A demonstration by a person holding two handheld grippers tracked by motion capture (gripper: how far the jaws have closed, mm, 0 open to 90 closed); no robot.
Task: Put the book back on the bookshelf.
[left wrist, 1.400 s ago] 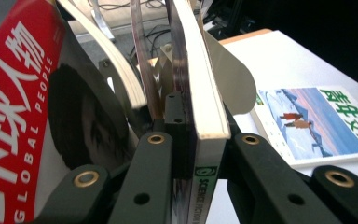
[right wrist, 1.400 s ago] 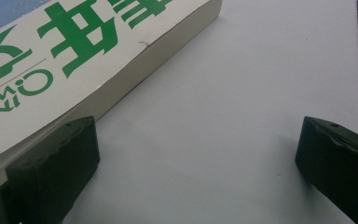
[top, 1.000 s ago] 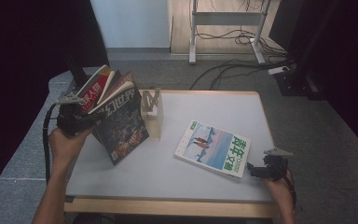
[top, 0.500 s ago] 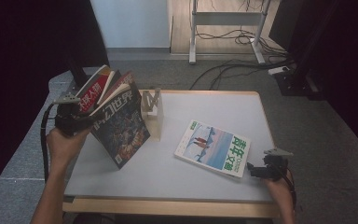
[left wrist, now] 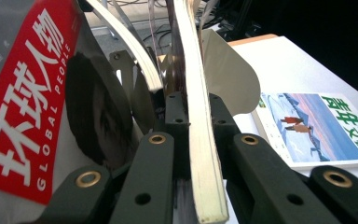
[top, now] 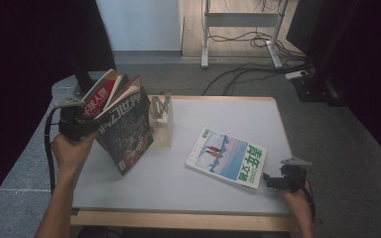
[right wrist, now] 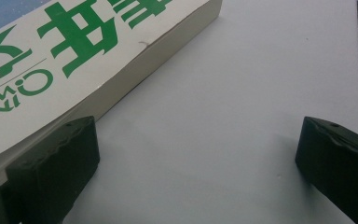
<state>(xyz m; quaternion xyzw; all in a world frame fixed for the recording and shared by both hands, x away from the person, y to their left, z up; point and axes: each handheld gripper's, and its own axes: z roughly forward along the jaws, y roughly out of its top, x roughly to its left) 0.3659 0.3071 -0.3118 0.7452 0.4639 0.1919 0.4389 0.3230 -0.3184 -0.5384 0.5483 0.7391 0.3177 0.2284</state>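
White desk (top: 218,193) bears a wooden rack (top: 161,121); left claw (top: 82,124) clamps lifted magazines (top: 124,126), seemingly next to slot in, while right claw (top: 273,181) gapes beside a flat magazine (top: 228,157).

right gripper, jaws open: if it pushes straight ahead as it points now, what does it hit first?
Likely the green-lettered magazine. The right gripper rests low on the table with jaws open, and the magazine's near corner lies right at one jaw. The gap between the jaws looks onto bare tabletop, so the hit may be glancing; depth is unclear.
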